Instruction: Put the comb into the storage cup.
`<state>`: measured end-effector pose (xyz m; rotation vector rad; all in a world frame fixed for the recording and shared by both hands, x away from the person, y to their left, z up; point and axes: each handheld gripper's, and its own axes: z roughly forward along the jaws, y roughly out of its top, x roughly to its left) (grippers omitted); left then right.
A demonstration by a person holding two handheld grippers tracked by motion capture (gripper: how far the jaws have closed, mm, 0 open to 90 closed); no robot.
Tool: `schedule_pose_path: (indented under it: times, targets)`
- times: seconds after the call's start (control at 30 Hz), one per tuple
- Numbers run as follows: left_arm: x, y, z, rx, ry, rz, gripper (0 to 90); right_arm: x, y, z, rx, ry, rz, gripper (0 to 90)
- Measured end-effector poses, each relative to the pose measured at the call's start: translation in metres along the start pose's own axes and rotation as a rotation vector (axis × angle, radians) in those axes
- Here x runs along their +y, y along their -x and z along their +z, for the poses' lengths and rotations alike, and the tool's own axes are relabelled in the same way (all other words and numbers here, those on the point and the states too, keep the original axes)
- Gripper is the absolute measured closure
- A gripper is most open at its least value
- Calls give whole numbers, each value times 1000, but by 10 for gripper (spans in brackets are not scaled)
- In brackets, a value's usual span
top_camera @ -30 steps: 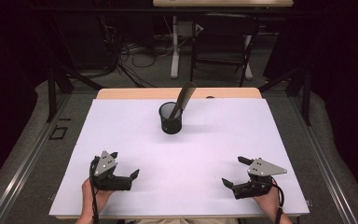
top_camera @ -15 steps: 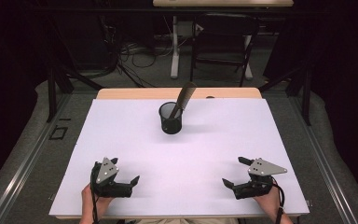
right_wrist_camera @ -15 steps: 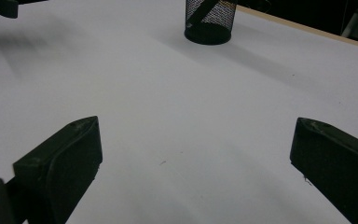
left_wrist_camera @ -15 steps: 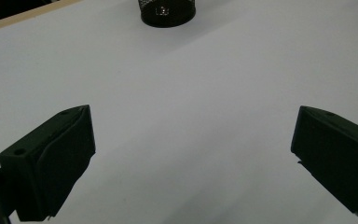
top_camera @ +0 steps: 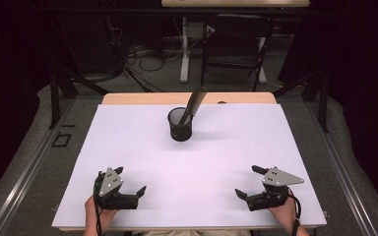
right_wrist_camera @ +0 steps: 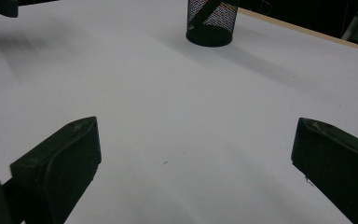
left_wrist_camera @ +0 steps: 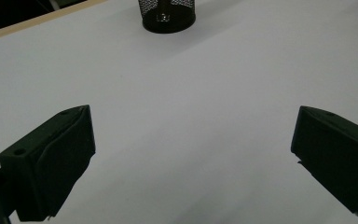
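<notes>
- black jaws spread wide on both tools, with bare sheet between them in each gripper view; neither grasps anything.
- the left gripper (top_camera: 129,184) sits low at the near left edge of the white table cover (top_camera: 226,157), the person's left hand (top_camera: 98,214) behind it at the table's lip. against half a second ago it has drawn a little nearer the person and its grey plate has tipped more upright; a second ago it lay further forward still.
- the right gripper (top_camera: 248,182) rests at the near right, its grey three-cornered plate on top, the right hand (top_camera: 285,211) behind it. it lies where it lay in both earlier pictures.
- between the two grippers and the far objects the cover is plain white, with a faint speck in the right gripper view.
- the black mesh pen cup (top_camera: 181,124) stands upright at the far middle of the cover, well apart from both grippers, its place unchanged.
- a dark flat tool (top_camera: 195,104) leans in the cup, its upper end tilting up and to the right past the rim; what kind of tool it is cannot be told.
- beyond the cover, a wooden table edge (top_camera: 142,98).
</notes>
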<state>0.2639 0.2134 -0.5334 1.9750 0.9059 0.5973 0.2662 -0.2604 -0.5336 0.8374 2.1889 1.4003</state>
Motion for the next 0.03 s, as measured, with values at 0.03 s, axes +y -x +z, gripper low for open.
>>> schedule_pose_path:
  times: [0.03]
  targets:
    - [0, 0, 0, 0, 6, -1, 0, 0, 0, 0, 2, -1, 0, 7]
